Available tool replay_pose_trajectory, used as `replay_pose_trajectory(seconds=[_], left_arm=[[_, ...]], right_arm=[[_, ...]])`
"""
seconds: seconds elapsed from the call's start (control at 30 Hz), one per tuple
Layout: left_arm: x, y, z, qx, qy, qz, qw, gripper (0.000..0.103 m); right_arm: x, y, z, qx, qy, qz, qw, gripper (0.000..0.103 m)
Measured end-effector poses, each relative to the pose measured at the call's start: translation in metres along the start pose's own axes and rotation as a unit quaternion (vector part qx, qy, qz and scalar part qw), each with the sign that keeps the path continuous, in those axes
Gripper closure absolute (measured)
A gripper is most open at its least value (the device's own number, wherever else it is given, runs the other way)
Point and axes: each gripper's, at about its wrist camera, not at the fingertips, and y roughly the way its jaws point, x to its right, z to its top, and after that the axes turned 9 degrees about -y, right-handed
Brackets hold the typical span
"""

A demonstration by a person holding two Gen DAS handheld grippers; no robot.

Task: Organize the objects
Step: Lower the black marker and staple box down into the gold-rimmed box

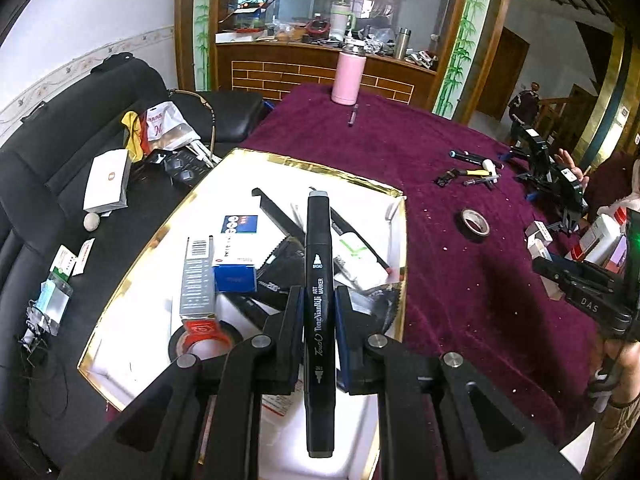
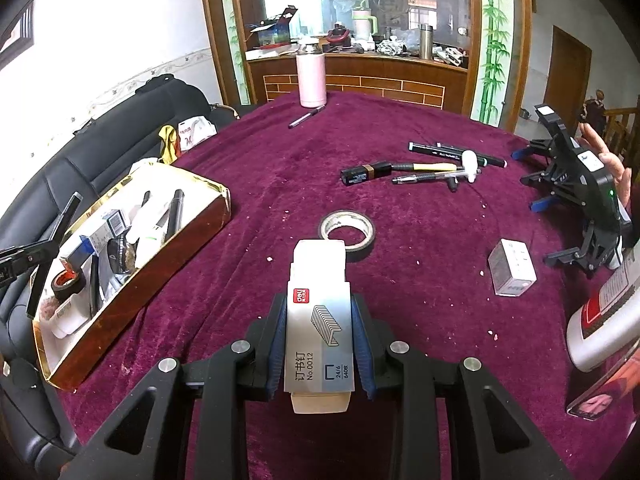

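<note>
left gripper [image 1: 319, 304] jaws clamped on marker [image 1: 319, 280], long axis pointing ahead, right over the tray [image 1: 316, 166] | right gripper [image 2: 319, 344] pinching staple box [image 2: 319, 320] above worktop [image 2: 420, 260], tray well off to my left

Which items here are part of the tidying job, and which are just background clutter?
Part of the job:
- black marker held in the left gripper over the gold-rimmed box
- staple box in the right gripper
- tape roll, pens on the cloth

Lying about:
- pink bottle
- sofa clutter
</note>
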Motion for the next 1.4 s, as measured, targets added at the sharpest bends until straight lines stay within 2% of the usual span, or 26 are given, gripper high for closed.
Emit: replay_pose_trajectory(seconds=[0.43, 1.4], left_arm=[[0.001, 0.0, -0.002, 0.0, 0.005, 0.005, 1.0, 0.088], [0.001, 0.008, -0.001, -0.006, 0.005, 0.013, 0.9999, 0.089]], right_arm=[[-0.026, -0.004, 0.011, 0.013, -0.02, 0.018, 1.0, 0.07], [-0.027, -0.003, 0.01, 0.015, -0.017, 0.024, 0.999, 0.07]])
